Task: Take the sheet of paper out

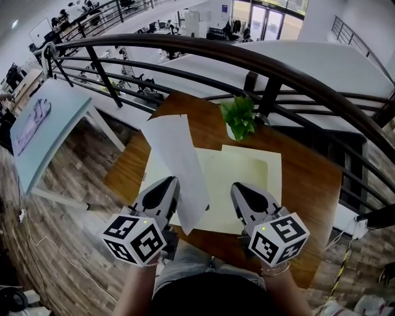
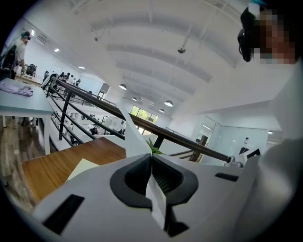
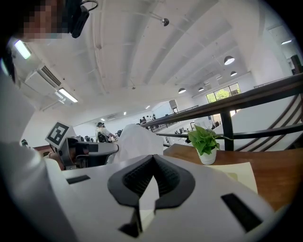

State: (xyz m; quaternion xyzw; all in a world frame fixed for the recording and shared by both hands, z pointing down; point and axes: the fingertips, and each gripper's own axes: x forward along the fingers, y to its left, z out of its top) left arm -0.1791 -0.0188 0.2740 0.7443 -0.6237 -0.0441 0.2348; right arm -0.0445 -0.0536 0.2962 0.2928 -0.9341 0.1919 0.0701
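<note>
The raised sheet of paper [image 1: 176, 160] slants across the left half of the folder [image 1: 247, 179] and blocks your way there. Ahead, the potted plant [image 1: 239, 117] and the railing [image 1: 216, 50] close off the far edge of the table [image 1: 308, 185]; bare wood right of the folder gives you room.

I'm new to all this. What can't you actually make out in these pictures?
- White sheet: the gripped lower-left edge, head view, is hidden behind the left hand-held gripper shut on it.
- Cream folder: part of its near side, head view, is covered by the right hand-held gripper, apparently shut on it. Any further contents don't show.
- Plant: its pot is mostly under leaves in the head view.
- Distant people: too small in every view.
</note>
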